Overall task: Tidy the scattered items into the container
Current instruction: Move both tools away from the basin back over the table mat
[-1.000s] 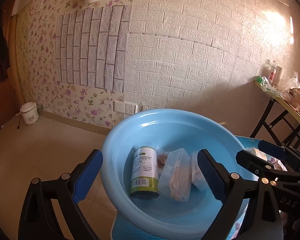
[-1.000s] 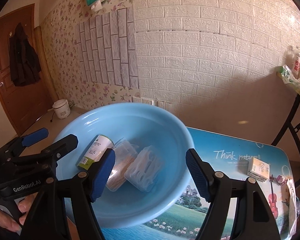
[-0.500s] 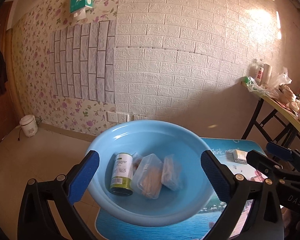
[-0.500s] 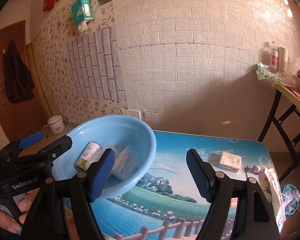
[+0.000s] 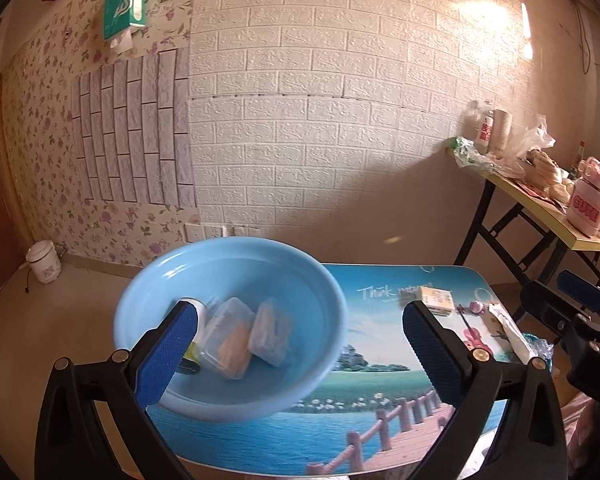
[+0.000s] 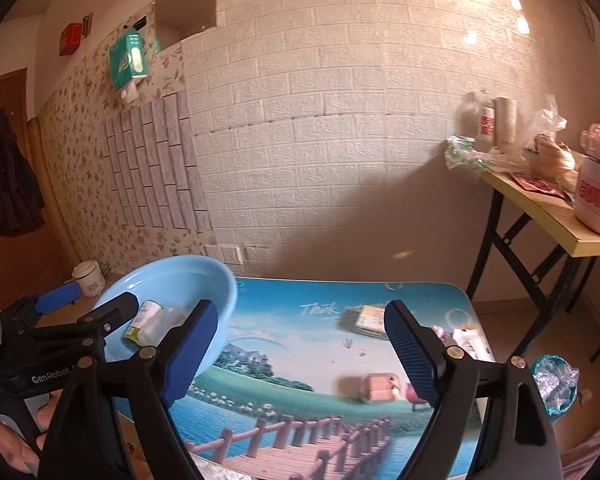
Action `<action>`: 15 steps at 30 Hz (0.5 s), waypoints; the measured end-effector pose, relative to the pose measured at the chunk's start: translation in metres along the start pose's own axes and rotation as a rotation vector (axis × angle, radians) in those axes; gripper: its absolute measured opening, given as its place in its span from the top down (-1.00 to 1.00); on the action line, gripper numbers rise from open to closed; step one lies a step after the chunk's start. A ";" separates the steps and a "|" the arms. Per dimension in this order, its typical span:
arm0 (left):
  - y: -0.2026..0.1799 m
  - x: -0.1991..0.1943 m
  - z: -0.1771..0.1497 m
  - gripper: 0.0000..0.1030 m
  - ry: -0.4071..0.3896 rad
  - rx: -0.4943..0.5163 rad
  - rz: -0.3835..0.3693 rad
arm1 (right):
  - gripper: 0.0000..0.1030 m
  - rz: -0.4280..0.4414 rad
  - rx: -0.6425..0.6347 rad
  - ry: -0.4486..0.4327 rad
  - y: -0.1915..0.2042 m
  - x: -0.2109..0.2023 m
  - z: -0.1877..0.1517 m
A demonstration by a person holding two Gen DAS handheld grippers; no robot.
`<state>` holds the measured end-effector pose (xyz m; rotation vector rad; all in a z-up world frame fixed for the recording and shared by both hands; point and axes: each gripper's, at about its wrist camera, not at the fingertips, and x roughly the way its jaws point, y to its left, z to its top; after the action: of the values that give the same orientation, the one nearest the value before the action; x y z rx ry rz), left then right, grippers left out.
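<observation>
**Both sets of fingers empty, basin loaded on the left, loose items to the right**

My left gripper: fingers spread as wide as they go, nothing between the pads. The blue basin sits on the picture-printed table, just ahead of my left finger and partly behind it. Its right rim falls inside the gap between my fingers. Inside the basin: a green-labelled can mostly hidden behind my left finger, a clear plastic box with something orange in it, and a second clear box touching the first on its right.

My right gripper: fingers opening, nothing between them, pads touching nothing. The basin lies off to the left of my left-side finger, which covers part of its near rim.

Still on the table: a small yellow-and-white box, beyond the gap and near my right-side finger; a small pinkish item within the gap, close to that finger, too blurred to identify; a white packet past the right-side finger at the table's right edge.

The left gripper's body shows at the left of the right wrist view, a hand below it.
</observation>
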<state>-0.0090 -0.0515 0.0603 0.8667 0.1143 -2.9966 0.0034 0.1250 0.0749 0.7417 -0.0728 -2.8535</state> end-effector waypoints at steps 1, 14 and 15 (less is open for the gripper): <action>-0.006 -0.001 0.000 -1.00 0.004 0.005 -0.005 | -0.68 -0.012 0.009 0.001 -0.007 -0.002 -0.001; -0.064 -0.009 -0.009 -1.00 -0.015 0.041 -0.077 | -0.70 -0.107 0.093 0.006 -0.074 -0.023 -0.018; -0.067 -0.009 -0.011 -1.00 -0.014 0.037 -0.080 | -0.71 -0.124 0.081 -0.005 -0.075 -0.025 -0.019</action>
<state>0.0014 0.0160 0.0602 0.8648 0.0955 -3.0881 0.0207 0.2038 0.0628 0.7813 -0.1496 -2.9858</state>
